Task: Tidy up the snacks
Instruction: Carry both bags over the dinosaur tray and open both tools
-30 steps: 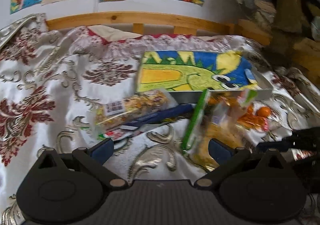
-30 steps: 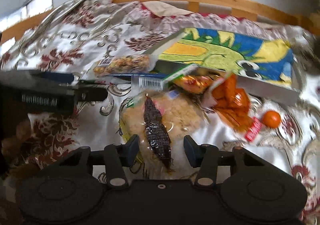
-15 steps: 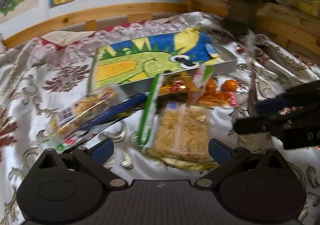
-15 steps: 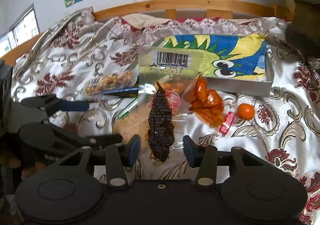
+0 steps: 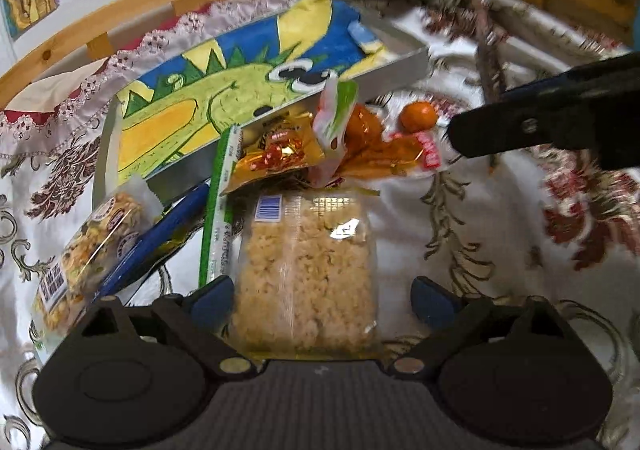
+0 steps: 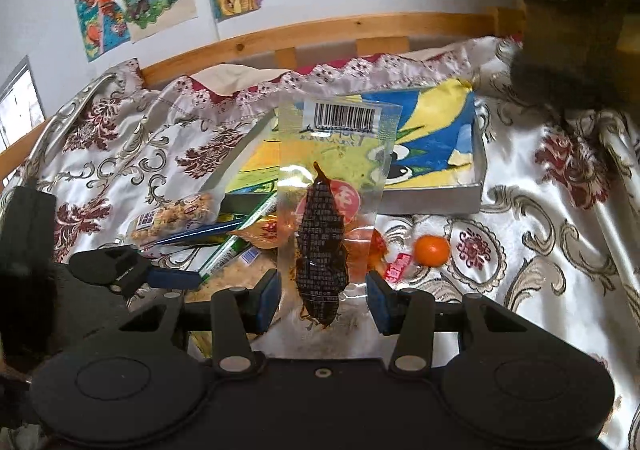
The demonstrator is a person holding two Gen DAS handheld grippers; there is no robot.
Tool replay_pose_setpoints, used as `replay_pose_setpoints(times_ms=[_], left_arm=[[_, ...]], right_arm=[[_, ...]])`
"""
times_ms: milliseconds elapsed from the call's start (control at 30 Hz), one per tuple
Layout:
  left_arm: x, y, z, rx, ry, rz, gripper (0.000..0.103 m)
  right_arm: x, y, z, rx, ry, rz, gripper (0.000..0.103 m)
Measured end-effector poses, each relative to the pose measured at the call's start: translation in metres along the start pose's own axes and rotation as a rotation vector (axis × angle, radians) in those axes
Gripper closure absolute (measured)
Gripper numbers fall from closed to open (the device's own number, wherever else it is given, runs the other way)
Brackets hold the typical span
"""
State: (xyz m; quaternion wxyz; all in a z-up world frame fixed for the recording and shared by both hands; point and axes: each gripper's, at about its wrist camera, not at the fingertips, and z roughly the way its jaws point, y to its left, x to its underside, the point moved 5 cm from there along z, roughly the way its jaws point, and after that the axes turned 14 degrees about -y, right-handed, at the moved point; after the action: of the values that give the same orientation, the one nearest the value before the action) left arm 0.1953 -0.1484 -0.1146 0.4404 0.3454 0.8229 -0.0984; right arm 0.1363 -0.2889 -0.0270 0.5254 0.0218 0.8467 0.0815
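Observation:
A heap of snacks lies on the patterned bedspread in front of a shallow box (image 5: 400, 67) with a dinosaur drawing inside. My left gripper (image 5: 322, 300) straddles a clear packet of puffed-rice cakes (image 5: 308, 250). Its jaws are closing, and the right pad stands clear of the wrapper. My right gripper (image 6: 322, 300) is shut on a clear packet holding a dark dried snack (image 6: 322, 246), held upright above the heap. A granola packet (image 5: 92, 250), a blue wrapper (image 5: 160, 234), a green-white stick (image 5: 218, 209), a gold packet (image 5: 276, 153) and an orange packet (image 5: 376, 153) lie around.
A small mandarin (image 6: 431, 249) rests on the cloth right of the heap, close to the box wall (image 6: 432, 195). A wooden bed rail (image 6: 320, 33) runs along the far side under drawings on the wall. Dark bulky items (image 6: 568, 29) stand at the far right.
My left gripper has swung right from the granola packet and come down over the rice-cake packet. My right gripper has lifted the dark-snack packet off the heap and stood it upright.

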Motion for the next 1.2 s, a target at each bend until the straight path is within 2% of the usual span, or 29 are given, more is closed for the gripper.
replay_pose_setpoints(times_ms=[133, 233, 533, 667, 800, 933, 1200], left_arm=[[-0.004, 0.006, 0.013, -0.051, 0.057, -0.039, 0.023], [-0.004, 0.015, 0.011, -0.053, 0.073, -0.118, 0.023], [-0.003, 0.025, -0.021, -0.085, 0.073, -0.240, 0.024], [-0.010, 0.022, -0.040, -0.106, 0.044, -0.231, 0.025], [-0.009, 0.015, -0.048, -0.125, 0.063, -0.216, 0.025], [-0.013, 0.014, -0.063, -0.150, 0.018, -0.239, 0.025], [-0.046, 0.024, -0.086, -0.217, -0.135, -0.315, 0.025]], right_arm=[[0.000, -0.001, -0.001, 0.008, -0.001, -0.008, 0.055], [0.000, -0.001, 0.000, 0.013, 0.000, -0.012, 0.055], [-0.002, 0.001, -0.004, 0.015, -0.007, -0.021, 0.055], [-0.002, 0.003, -0.005, 0.008, -0.011, -0.027, 0.055], [-0.003, 0.004, -0.007, 0.004, -0.015, -0.023, 0.055], [-0.004, 0.004, -0.012, -0.004, -0.021, -0.028, 0.055], [-0.003, 0.007, -0.015, 0.011, -0.043, -0.066, 0.055]])
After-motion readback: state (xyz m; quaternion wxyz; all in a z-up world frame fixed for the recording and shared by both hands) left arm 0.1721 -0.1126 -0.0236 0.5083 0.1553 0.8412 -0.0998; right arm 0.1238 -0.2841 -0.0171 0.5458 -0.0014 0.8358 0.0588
